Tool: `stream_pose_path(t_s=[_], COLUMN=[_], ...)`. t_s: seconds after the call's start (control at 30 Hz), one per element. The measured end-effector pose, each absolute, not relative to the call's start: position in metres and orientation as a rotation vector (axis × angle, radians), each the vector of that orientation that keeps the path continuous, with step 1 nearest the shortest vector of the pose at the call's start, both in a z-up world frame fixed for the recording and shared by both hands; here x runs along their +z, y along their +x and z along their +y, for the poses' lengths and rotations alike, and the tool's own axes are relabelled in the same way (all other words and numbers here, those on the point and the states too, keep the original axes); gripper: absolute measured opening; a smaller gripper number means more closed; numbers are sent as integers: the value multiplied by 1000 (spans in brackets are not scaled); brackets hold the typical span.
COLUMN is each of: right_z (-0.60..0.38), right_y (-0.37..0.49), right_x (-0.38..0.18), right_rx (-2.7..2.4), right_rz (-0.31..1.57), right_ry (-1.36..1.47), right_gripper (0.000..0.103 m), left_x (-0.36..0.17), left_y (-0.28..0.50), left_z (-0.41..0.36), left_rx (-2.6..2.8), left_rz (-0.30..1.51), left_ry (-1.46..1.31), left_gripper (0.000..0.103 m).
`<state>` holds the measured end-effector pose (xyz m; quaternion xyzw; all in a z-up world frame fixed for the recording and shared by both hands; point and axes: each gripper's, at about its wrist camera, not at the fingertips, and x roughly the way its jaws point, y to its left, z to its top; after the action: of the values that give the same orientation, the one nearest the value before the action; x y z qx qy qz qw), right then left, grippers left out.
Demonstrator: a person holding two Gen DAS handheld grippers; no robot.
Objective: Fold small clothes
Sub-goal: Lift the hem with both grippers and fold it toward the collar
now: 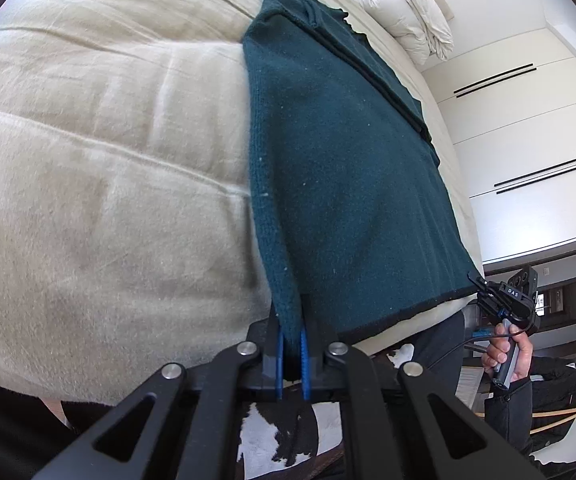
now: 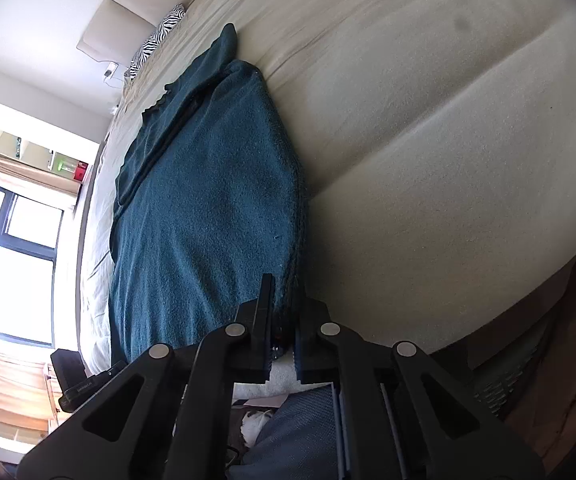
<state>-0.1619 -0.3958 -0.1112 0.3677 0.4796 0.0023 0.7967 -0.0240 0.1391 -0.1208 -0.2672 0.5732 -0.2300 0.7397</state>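
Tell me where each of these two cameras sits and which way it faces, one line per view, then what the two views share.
Left wrist: sits on the left gripper, looking along its fingers over the teal sweater lying on the cream bed; the person's right hand holding the other gripper shows at right.
Right wrist: sits on the right gripper, looking along the same sweater toward a window; only its own linkage shows clearly.
Shared: the sweater and the bed, each gripper pinching the sweater's near edge.

Bare bed sheet (image 1: 87, 140) beside teal sweater (image 1: 340, 168), rolled duvet (image 1: 404, 8) far end
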Motion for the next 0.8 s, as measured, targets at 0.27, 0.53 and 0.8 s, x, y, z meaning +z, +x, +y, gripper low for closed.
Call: stream_pose_path(t_s=[0.27,0.53,0.8], right_z=[-389,-391,-402], right_y=[-155,-137,-99], right_x=[-97,-73,-47], right_rx=[48,115,127], right_rz=[995,874,769], right_ry=[793,876,923], right_gripper=[6,6,6], left_x=[-97,-61,-32], left_y=[-17,8,47], left_z=[157,169,178], left_rx=[-559,-588,-608], left_rz=[1151,1021,917], left_ry=[-746,-818,-896], left_gripper=[8,8,8])
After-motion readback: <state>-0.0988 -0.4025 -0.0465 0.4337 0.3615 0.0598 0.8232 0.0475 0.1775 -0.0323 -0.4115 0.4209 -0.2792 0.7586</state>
